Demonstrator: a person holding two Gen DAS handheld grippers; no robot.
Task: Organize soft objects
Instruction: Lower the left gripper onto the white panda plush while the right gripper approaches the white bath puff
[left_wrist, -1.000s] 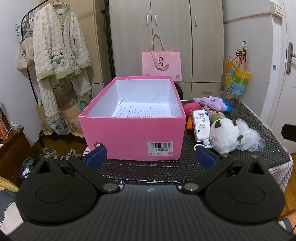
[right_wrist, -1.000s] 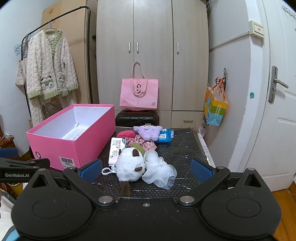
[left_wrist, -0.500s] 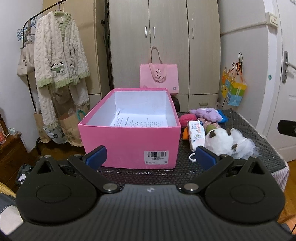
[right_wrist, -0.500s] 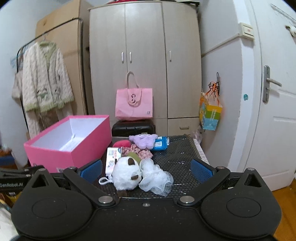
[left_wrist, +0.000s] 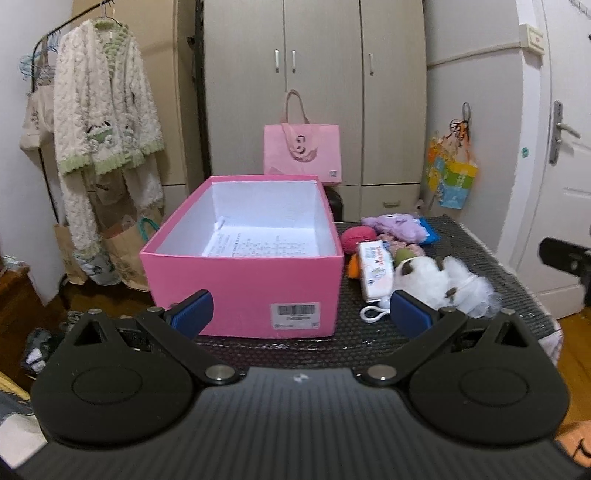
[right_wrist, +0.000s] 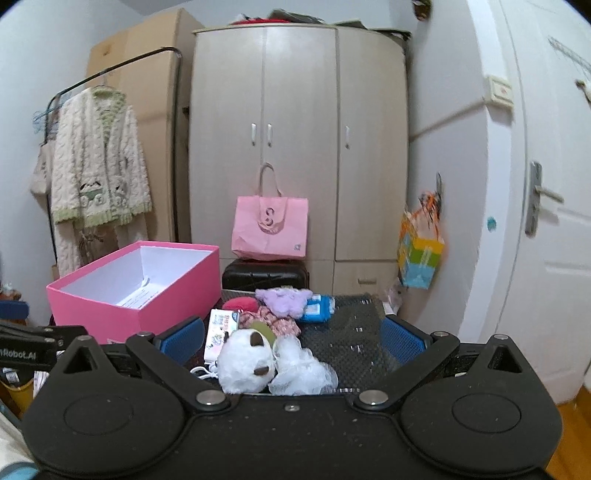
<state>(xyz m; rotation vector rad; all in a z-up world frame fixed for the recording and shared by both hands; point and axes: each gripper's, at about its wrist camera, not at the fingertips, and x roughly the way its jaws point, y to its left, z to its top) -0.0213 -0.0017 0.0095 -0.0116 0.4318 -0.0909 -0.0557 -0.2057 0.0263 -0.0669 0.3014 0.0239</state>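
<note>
An open pink box with a printed sheet inside stands on the black mesh table. To its right lies a pile of soft things: a white plush toy, a white mesh puff, a tissue pack, a purple plush, a pink-red ball and a blue pack. My left gripper is open and empty, in front of the box. My right gripper is open and empty, just before the white plush.
A pink tote bag sits on a black case before the wardrobe. A clothes rack with a knit cardigan stands left. A colourful bag hangs by the white door at right.
Both grippers have drawn back and tilted up from the table; the box and the pile sit lower and smaller in both views. Both stay open and empty.
</note>
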